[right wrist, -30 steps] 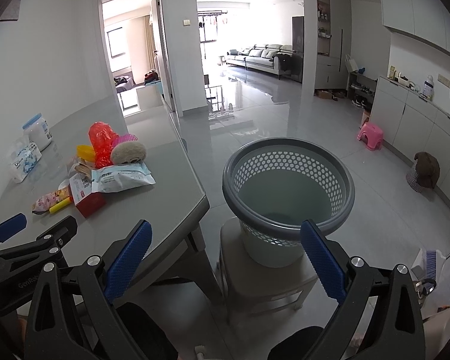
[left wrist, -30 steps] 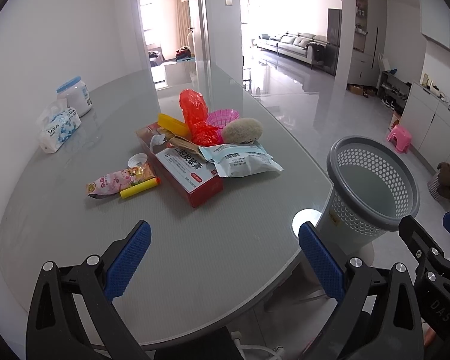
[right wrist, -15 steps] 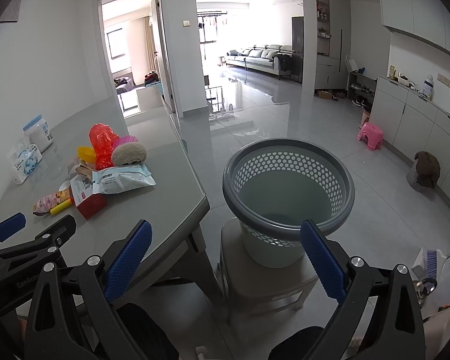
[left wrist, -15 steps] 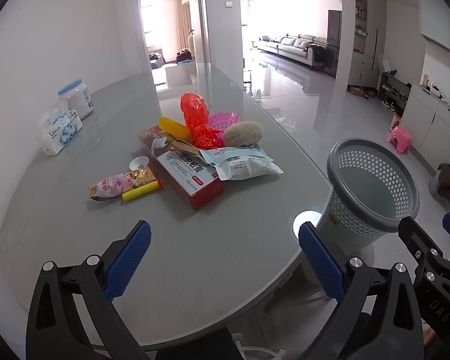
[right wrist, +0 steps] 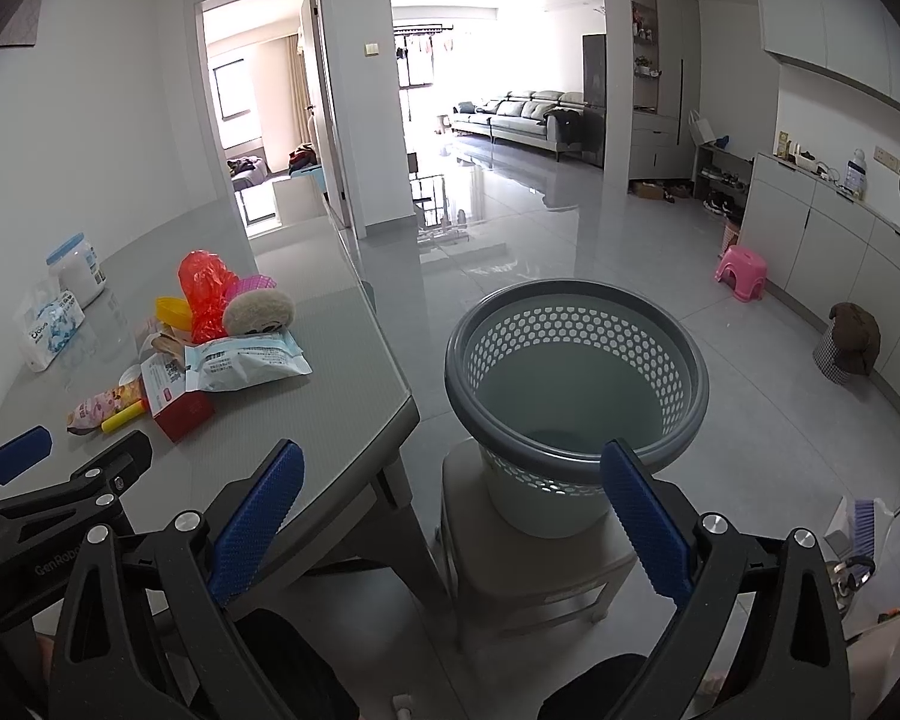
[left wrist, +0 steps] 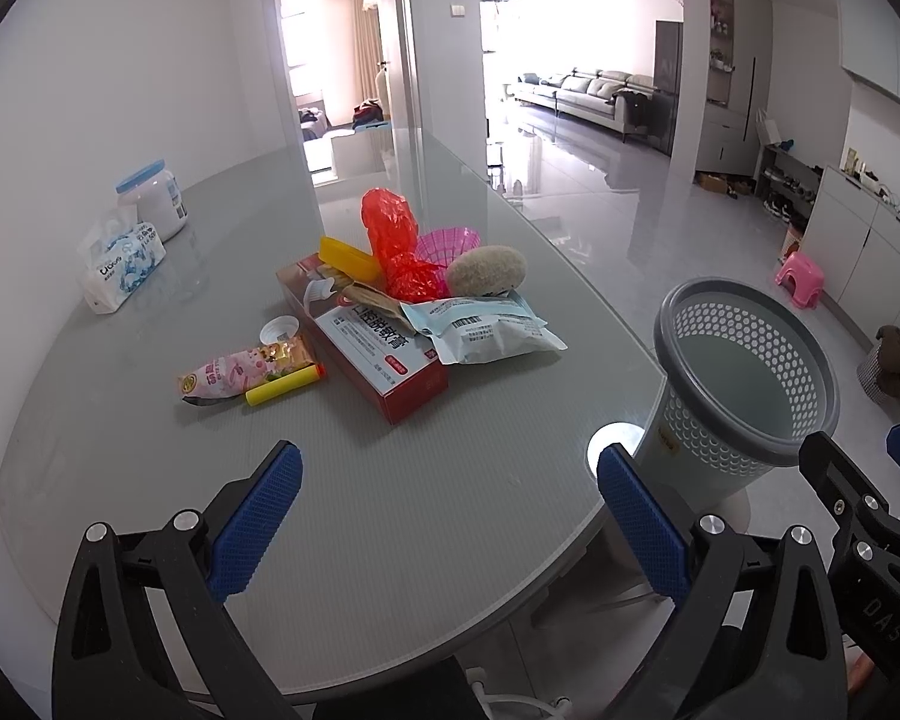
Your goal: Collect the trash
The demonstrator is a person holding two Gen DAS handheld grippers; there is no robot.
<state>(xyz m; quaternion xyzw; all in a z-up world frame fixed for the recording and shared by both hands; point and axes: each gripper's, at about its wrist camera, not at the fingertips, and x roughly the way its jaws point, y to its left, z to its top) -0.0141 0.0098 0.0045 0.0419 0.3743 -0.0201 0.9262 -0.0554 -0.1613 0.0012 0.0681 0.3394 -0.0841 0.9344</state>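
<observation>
We hold the left tool (left wrist: 450,516) low over the near part of the grey counter (left wrist: 426,480), its blue pads spread wide with nothing between them. The right tool (right wrist: 450,516) hangs off the counter's edge, aimed at the bin (right wrist: 576,372), and its pads are likewise wide apart and empty.

The trash sits in a loose heap near the middle of the counter. At the front lies a red box (left wrist: 378,348) with a white printed top. Left of it, touching or nearly so, we note a pink wrapper (left wrist: 240,375) with a yellow stick (left wrist: 285,387) along its near side, and a small white cap (left wrist: 279,330) just behind. A pale blue pouch (left wrist: 486,330) rests against the right of the box. Behind the pouch: a beige fuzzy lump (left wrist: 489,270), a pink mesh cup (left wrist: 447,243), a crumpled red bag (left wrist: 396,246) and a yellow lid (left wrist: 348,255).

Well apart, at the far left by the wall, a tissue pack (left wrist: 123,270) lies just in front of a white jar (left wrist: 150,198) with a blue lid.

The bin has a grey rim and perforated sides; it stands on a stool (right wrist: 540,570) beside the counter's right edge. Its visible interior shows no trash.
</observation>
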